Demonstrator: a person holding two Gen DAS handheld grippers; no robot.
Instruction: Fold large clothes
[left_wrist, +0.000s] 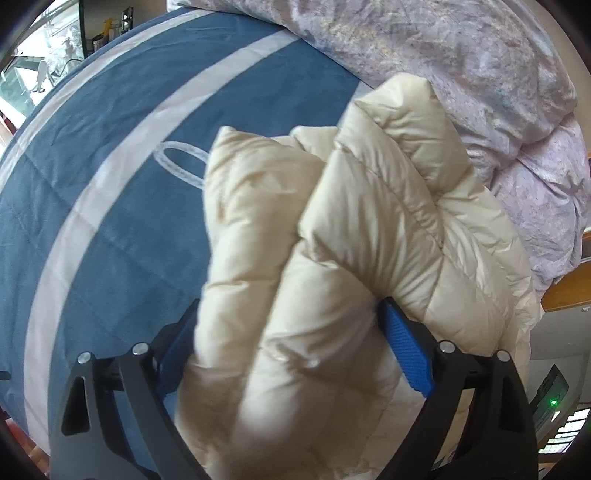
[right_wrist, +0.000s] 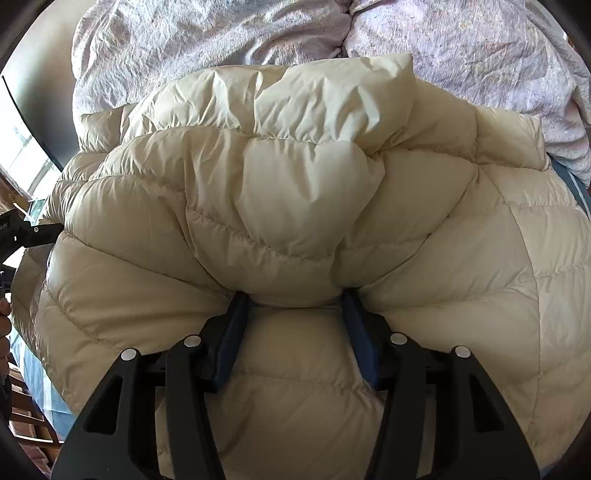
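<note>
the bed (left_wrist: 110, 229) carries everything, covered by a blue sheet with pale stripes, and a crumpled lilac-patterned duvet (left_wrist: 461, 74) is heaped along its far side. the cream quilted down jacket (right_wrist: 295, 192) lies bunched on the bed just in front of that duvet, touching it at the far edge, and it fills nearly all of the right wrist view. the right gripper (right_wrist: 295, 299) has its jaws about half apart with a thick puffed fold of the jacket pinched between them, the dark blue pads (right_wrist: 356, 317) pressing into the fabric from both sides so that it bulges above and below them. the left gripper (left_wrist: 288, 332) stands with its jaws spread wide around a fat roll of the same jacket, a sleeve or side by the look of it, which is lifted off the blue sheet; the bright blue right-hand pad (left_wrist: 404, 354) lies against the roll, while the left-hand pad is mostly hidden behind the fabric, so how firmly it grips there cannot be told.
</note>
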